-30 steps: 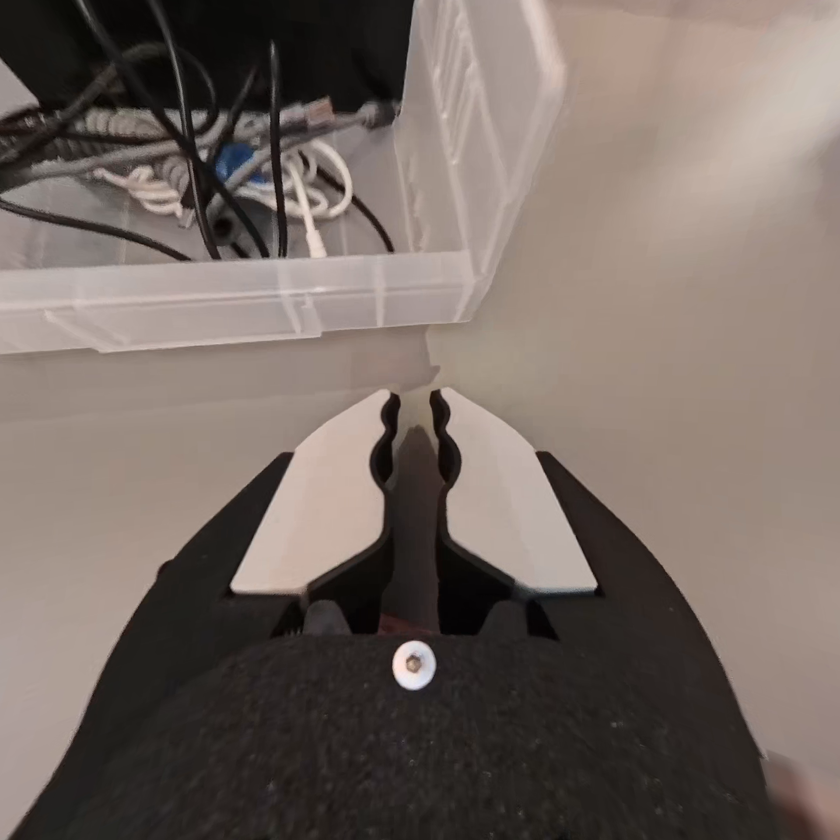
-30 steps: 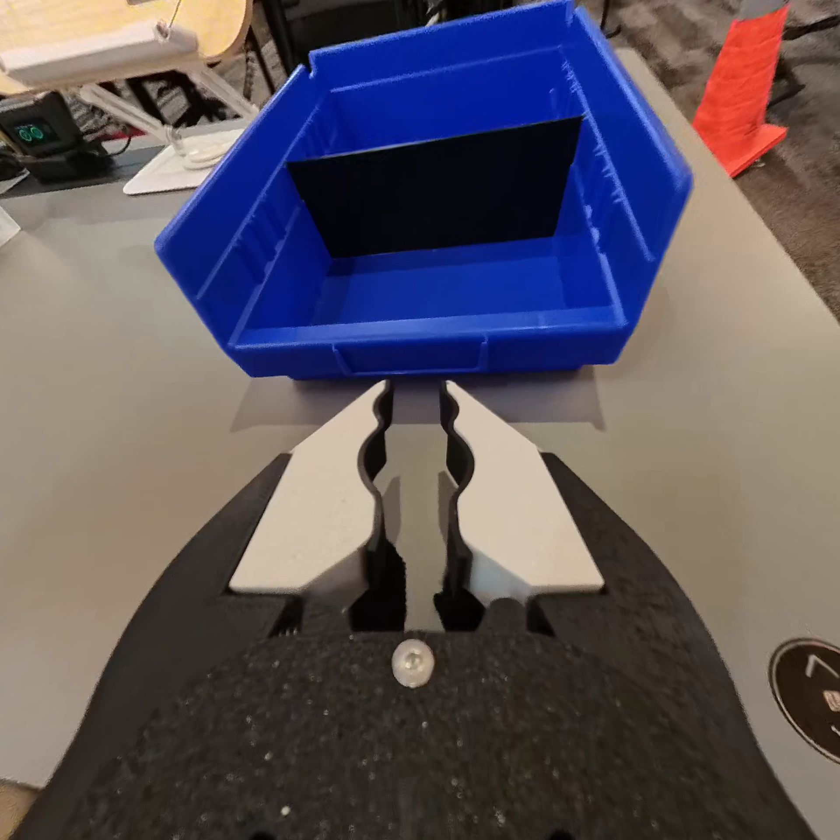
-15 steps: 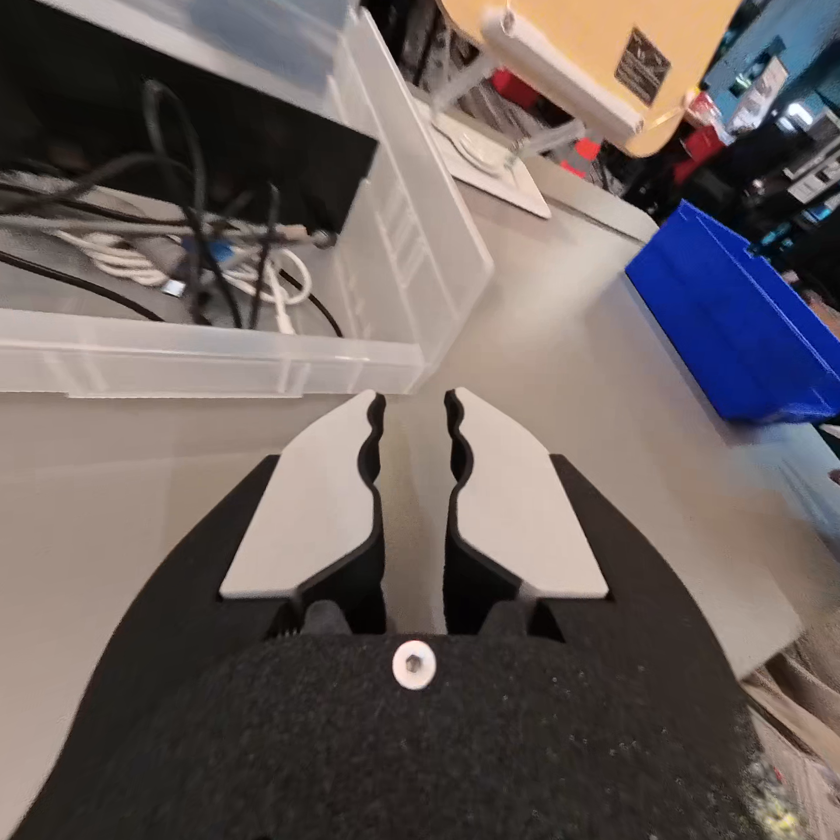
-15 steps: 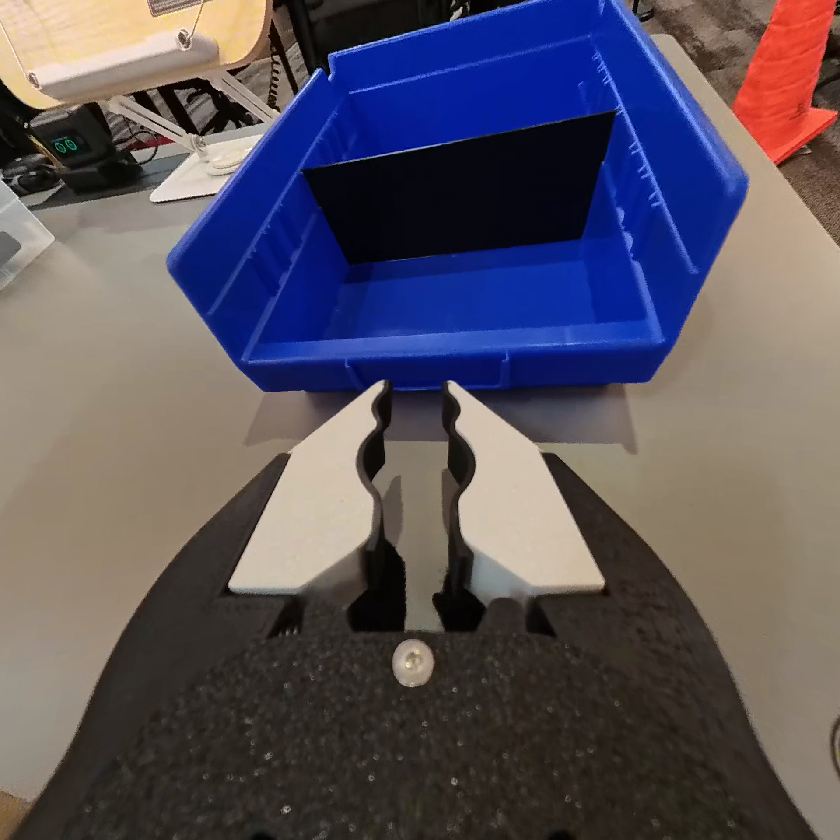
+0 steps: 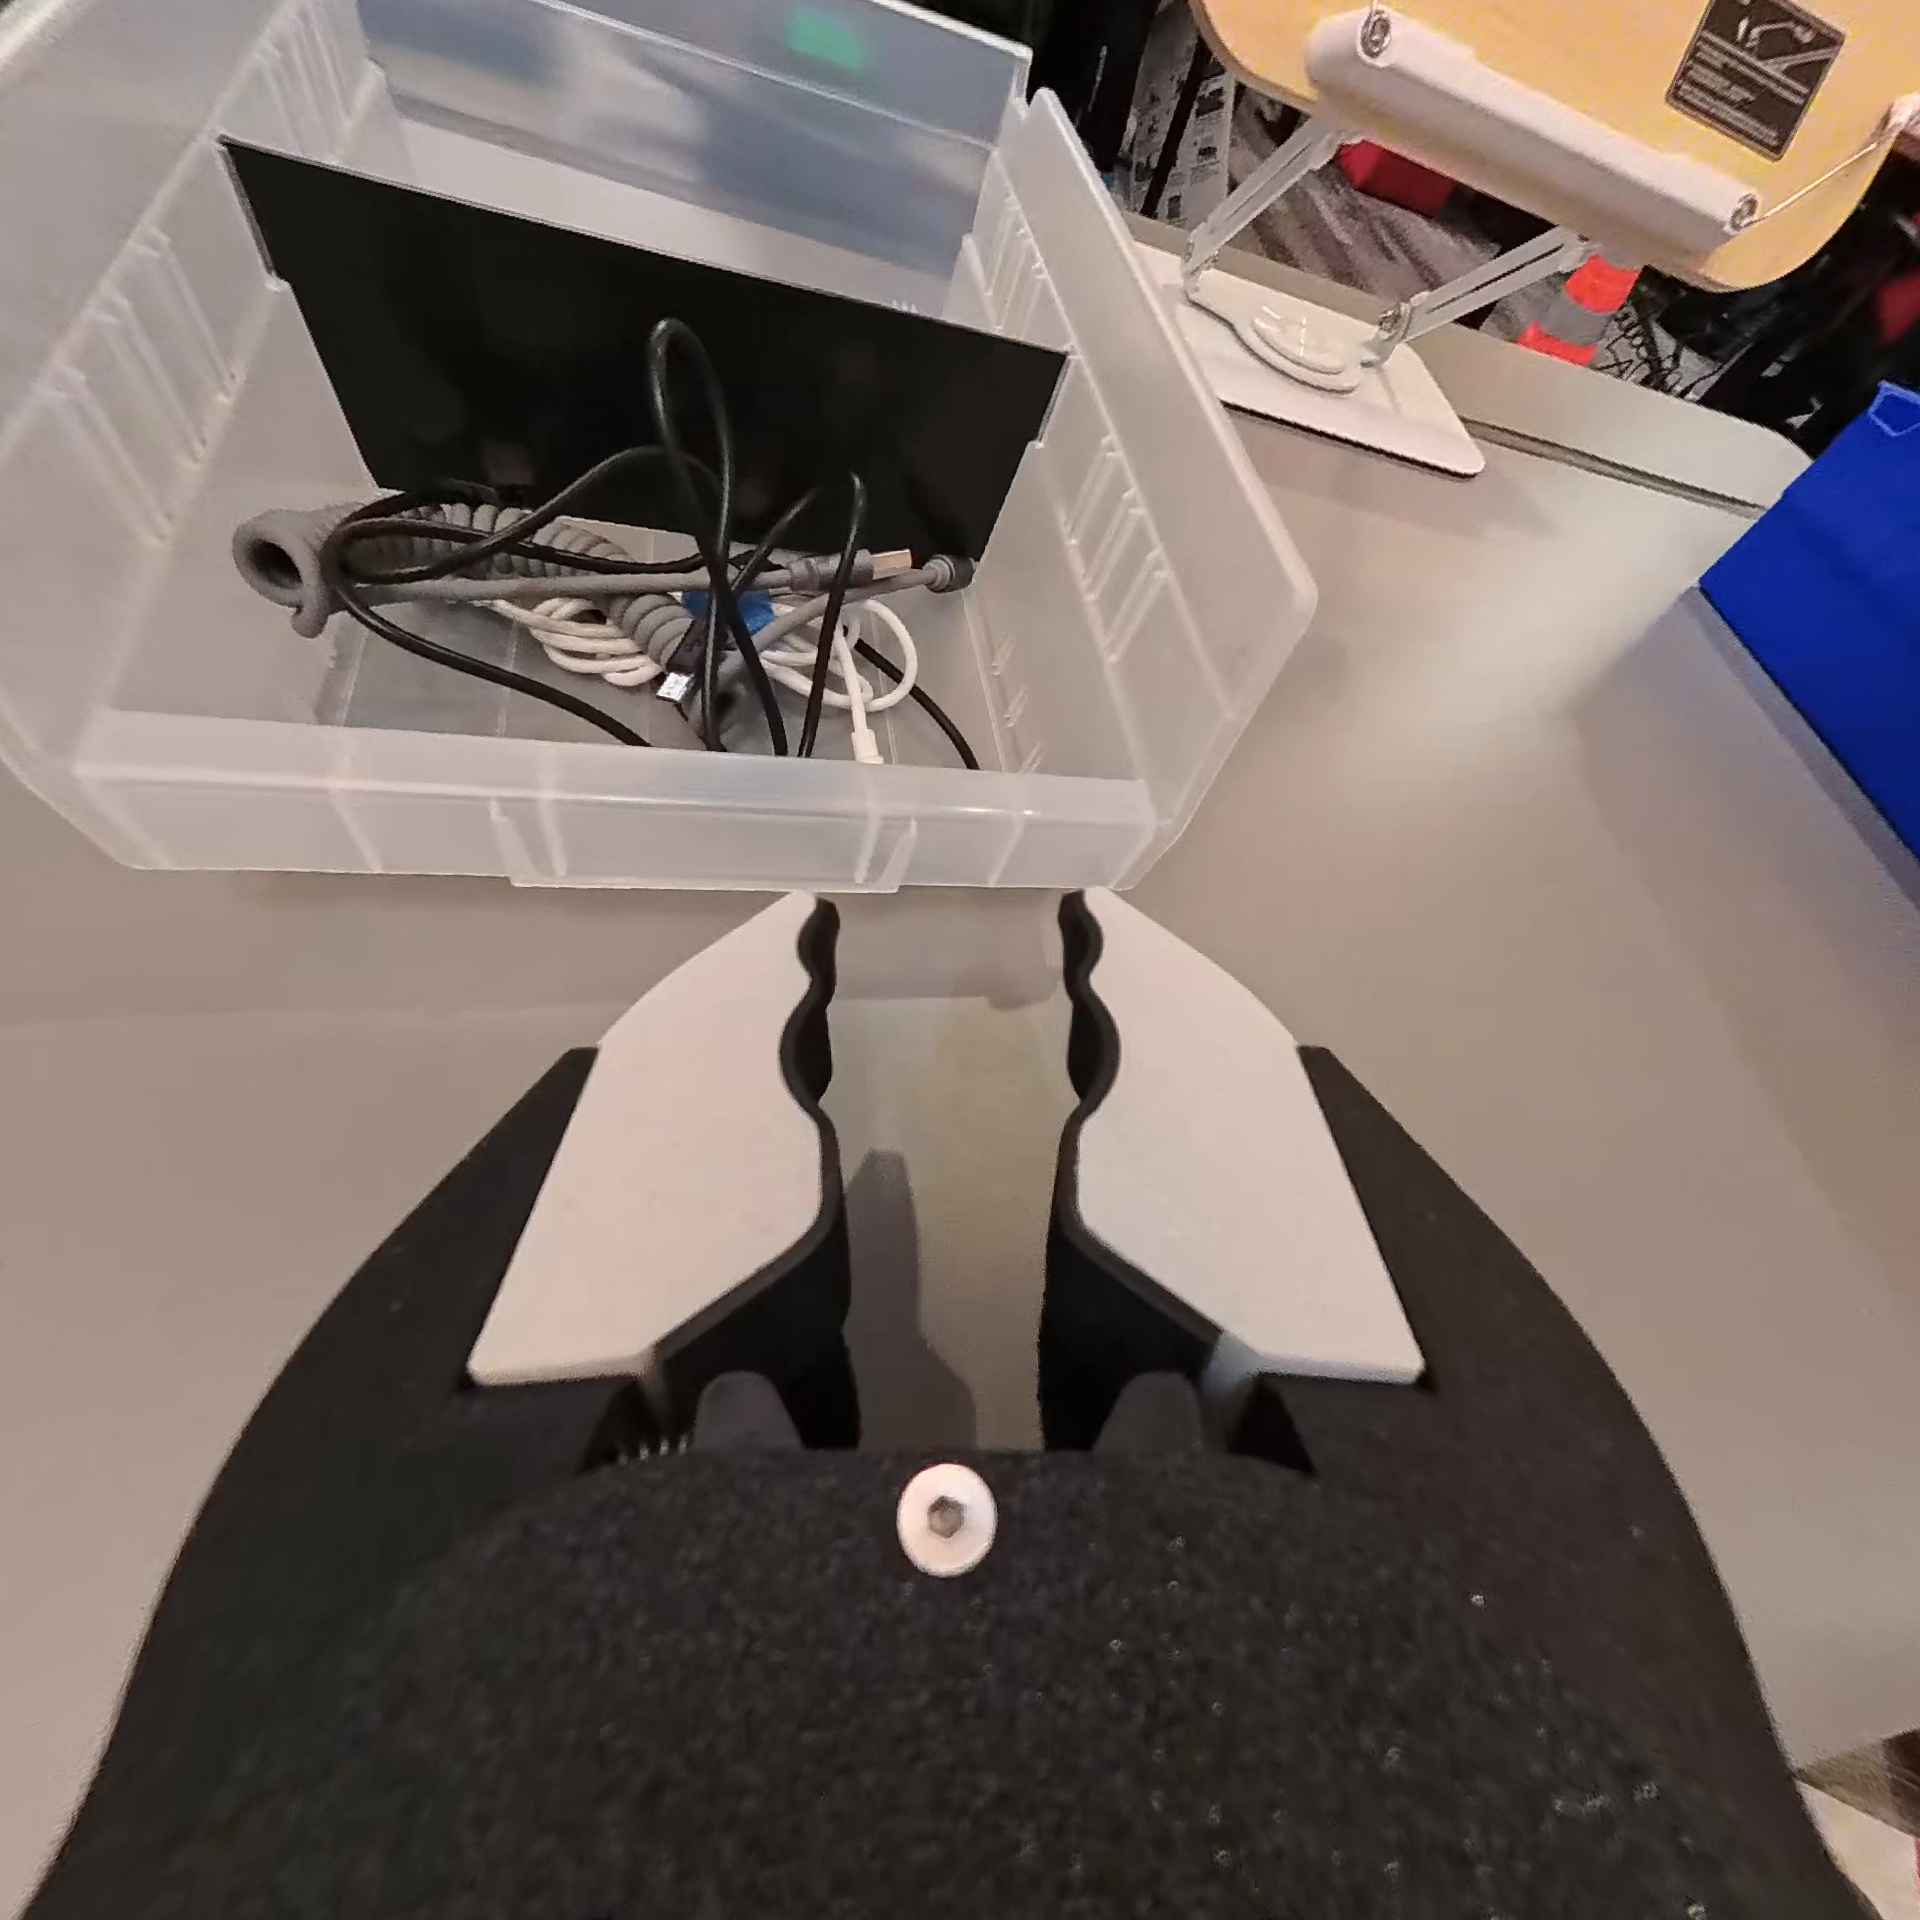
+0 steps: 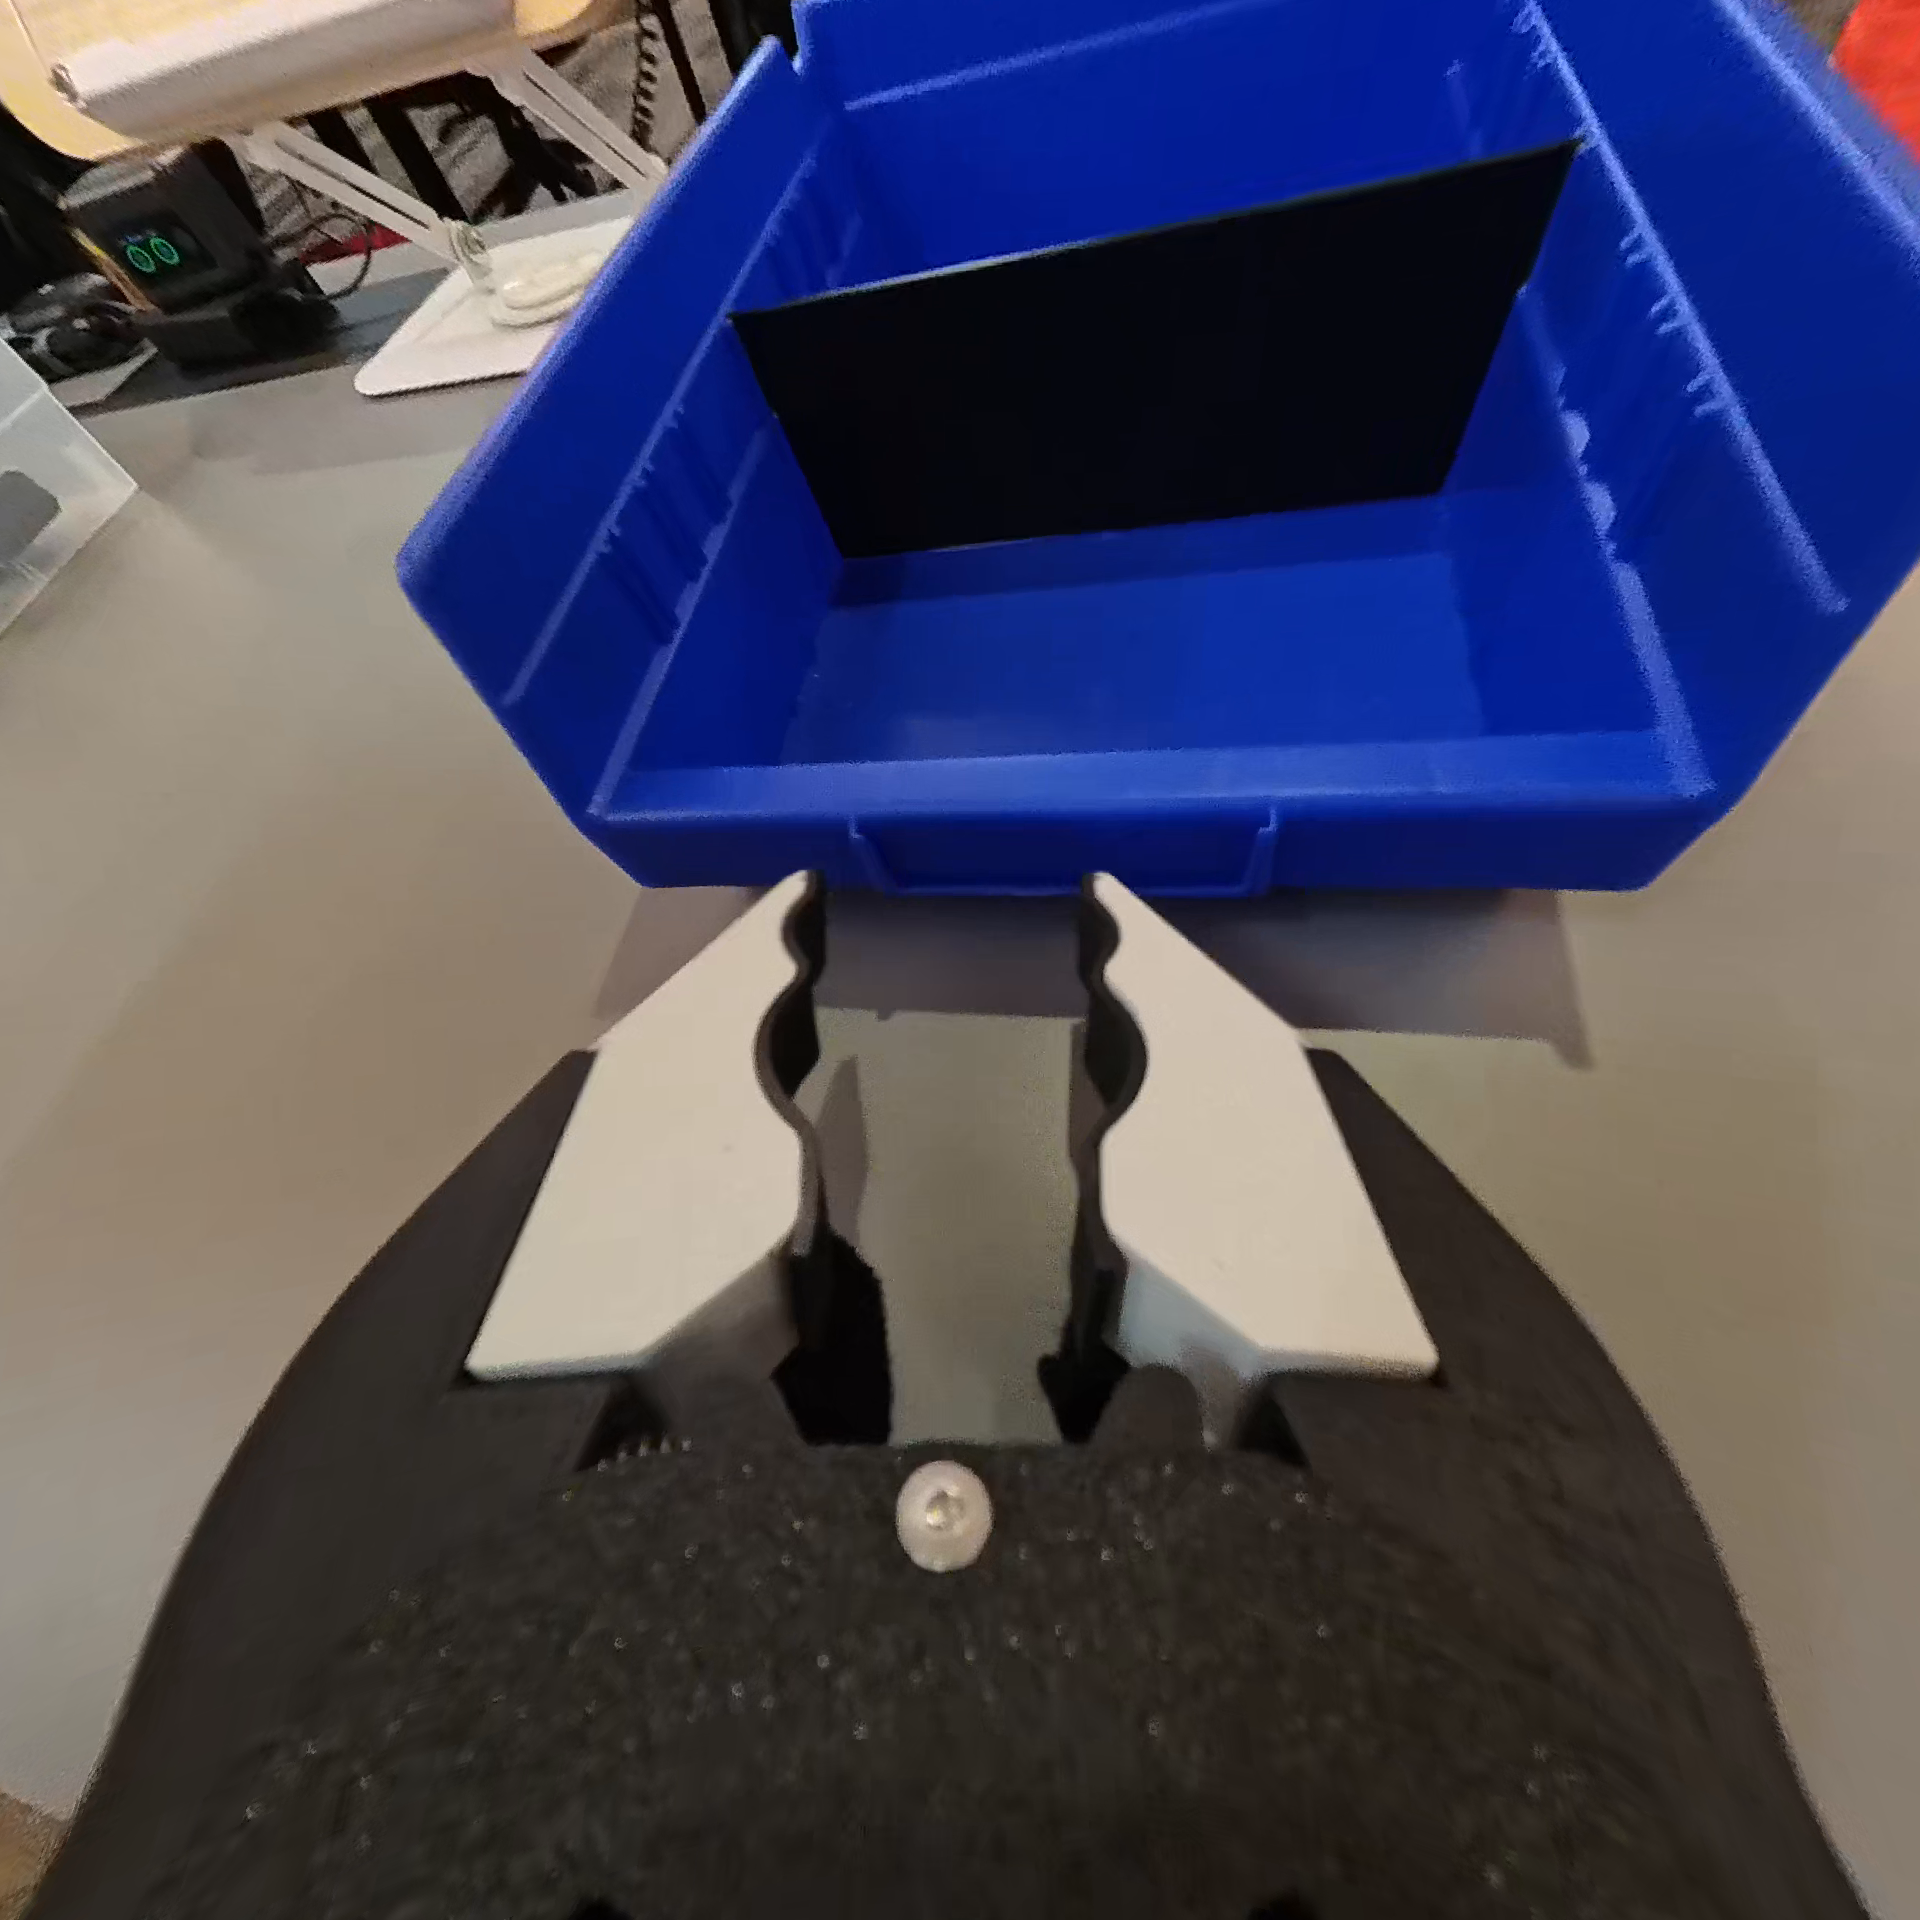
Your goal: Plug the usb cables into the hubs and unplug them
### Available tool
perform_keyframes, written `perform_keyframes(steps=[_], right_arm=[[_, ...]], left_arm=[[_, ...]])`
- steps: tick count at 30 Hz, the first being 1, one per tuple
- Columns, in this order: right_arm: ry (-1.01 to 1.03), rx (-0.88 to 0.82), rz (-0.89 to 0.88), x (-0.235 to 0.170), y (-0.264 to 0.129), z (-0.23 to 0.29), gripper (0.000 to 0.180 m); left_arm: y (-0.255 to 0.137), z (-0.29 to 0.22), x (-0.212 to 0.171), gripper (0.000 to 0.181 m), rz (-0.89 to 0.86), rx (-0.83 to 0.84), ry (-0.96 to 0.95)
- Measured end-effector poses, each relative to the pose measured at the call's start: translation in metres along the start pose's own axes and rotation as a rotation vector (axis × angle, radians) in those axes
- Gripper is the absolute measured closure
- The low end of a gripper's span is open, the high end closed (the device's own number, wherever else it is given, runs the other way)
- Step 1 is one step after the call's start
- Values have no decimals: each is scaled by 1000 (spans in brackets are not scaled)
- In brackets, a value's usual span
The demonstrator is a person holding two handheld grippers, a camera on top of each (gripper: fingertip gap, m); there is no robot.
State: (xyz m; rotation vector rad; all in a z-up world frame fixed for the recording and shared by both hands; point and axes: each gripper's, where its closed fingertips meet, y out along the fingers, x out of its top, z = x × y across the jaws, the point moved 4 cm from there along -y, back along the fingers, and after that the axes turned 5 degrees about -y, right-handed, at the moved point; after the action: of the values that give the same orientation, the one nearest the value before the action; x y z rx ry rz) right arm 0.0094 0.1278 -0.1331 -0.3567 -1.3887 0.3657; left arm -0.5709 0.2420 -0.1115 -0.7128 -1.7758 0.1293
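Observation:
A clear plastic bin [image 5: 582,821] stands on the grey table and holds a tangle of black, white and grey cables [image 5: 665,613], one of them coiled. My left gripper [image 5: 940,914] is open and empty, just in front of the bin's front wall. A blue bin [image 6: 1143,810] with a black divider [image 6: 1143,405] has an empty front compartment. My right gripper [image 6: 945,894] is open and empty, just in front of the blue bin's front wall. No hub shows in either view.
The blue bin's edge [image 5: 1829,644] shows at the right of the left wrist view. A white stand [image 5: 1340,353] with a tan board sits behind on the table. A dark device with green lights [image 6: 156,260] stands at the back left. Across from one pair of fingers to the other is roughly 60 cm.
Both grippers have opened wider. The left gripper has risen and pulled back, so the whole clear bin shows. The right gripper has moved closer to the blue bin.

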Motion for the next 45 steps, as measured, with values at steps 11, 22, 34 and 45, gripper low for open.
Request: perform_keyframes(steps=[11,22,34,45], right_arm=[[16,152,31,-1,4,13,130],[-91,142,-72,14,-3,19,130],[-3,208,-105,9,-3,23,128],[167,234,-216,17,-15,1,127]], left_arm=[[-4,-16,17,136,-67,-60,114],[22,-19,93,124,89,-276,456],[177,69,187,118,653,-397,992],[238,79,138,118,940,-469,1378]])
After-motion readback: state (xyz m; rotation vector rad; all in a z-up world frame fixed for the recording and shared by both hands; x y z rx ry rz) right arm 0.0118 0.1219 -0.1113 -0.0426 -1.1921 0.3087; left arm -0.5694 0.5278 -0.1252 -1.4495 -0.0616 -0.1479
